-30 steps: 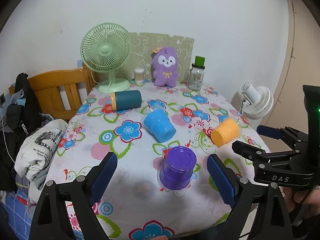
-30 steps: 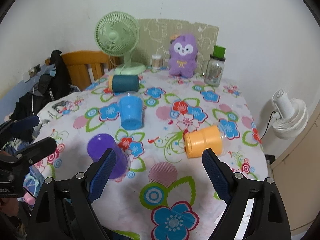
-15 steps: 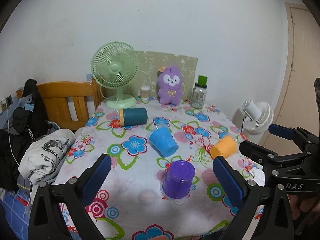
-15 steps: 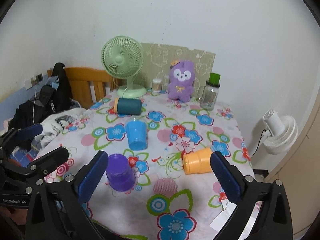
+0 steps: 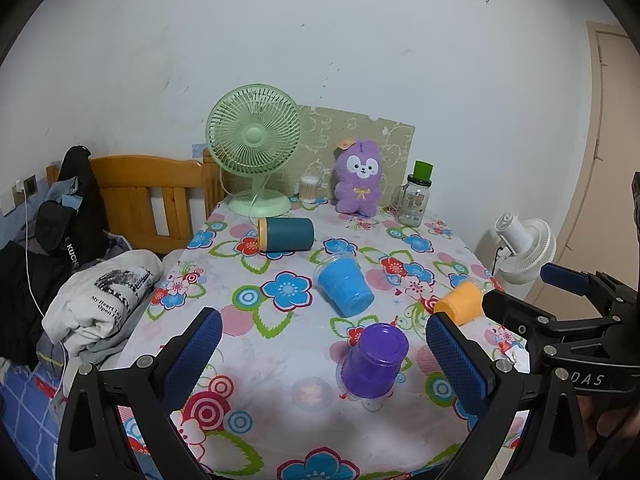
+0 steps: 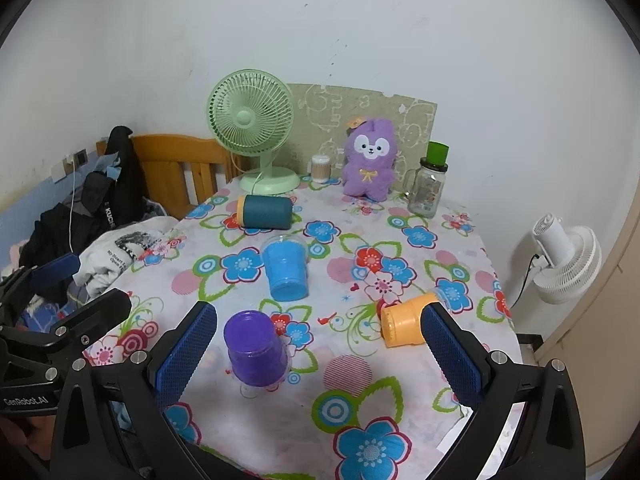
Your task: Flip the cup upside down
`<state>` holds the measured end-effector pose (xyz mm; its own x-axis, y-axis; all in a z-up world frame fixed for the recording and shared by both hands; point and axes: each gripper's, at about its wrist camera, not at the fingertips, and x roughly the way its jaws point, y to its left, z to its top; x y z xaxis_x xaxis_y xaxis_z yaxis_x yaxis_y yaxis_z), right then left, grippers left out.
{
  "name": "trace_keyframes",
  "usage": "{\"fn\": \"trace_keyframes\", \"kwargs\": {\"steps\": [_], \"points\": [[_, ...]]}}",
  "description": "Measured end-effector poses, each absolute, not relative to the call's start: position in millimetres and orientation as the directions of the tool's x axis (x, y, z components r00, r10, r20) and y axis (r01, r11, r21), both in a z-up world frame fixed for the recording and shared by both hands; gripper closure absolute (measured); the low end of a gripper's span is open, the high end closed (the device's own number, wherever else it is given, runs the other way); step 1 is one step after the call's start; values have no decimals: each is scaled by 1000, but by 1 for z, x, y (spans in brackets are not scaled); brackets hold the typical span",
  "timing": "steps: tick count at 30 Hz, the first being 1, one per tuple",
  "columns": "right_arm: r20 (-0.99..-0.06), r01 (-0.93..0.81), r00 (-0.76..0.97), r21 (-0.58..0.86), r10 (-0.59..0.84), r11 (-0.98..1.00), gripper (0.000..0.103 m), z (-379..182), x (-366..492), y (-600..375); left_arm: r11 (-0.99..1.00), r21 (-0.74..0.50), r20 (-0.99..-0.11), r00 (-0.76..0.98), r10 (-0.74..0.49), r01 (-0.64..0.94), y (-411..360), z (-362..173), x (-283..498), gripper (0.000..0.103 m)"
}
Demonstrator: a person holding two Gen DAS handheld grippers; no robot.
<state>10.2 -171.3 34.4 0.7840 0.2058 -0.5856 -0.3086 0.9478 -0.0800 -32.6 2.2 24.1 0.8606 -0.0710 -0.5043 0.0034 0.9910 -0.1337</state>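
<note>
A purple cup [image 5: 375,360] stands upside down near the table's front edge; it also shows in the right wrist view [image 6: 254,349]. A blue cup [image 5: 345,287] [image 6: 286,270] lies on its side mid-table. An orange cup [image 5: 460,303] [image 6: 405,320] lies on its side at the right. A teal cup with an orange rim [image 5: 285,234] [image 6: 265,211] lies on its side farther back. My left gripper [image 5: 325,354] is open and empty, held back above the front edge. My right gripper [image 6: 318,354] is open and empty, also held back.
On the floral tablecloth [image 5: 280,360] at the back stand a green desk fan [image 5: 254,148], a purple plush toy [image 5: 359,178], a glass jar with a green lid [image 5: 416,196] and a small container [image 5: 308,188]. A wooden chair [image 5: 148,196] with clothes is left. A white fan [image 5: 520,248] stands right.
Both grippers have drawn back and up from the table, so the cups look smaller and farther away. The cups have not moved. Both grippers stay open.
</note>
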Motion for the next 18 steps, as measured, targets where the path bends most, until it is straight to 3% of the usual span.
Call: {"fn": "trace_keyframes", "kwargs": {"steps": [18], "points": [[-596, -308, 775, -66, 210, 949, 0, 28, 13, -176, 992, -126, -506, 859, -79, 17, -7, 20, -29, 0]]}}
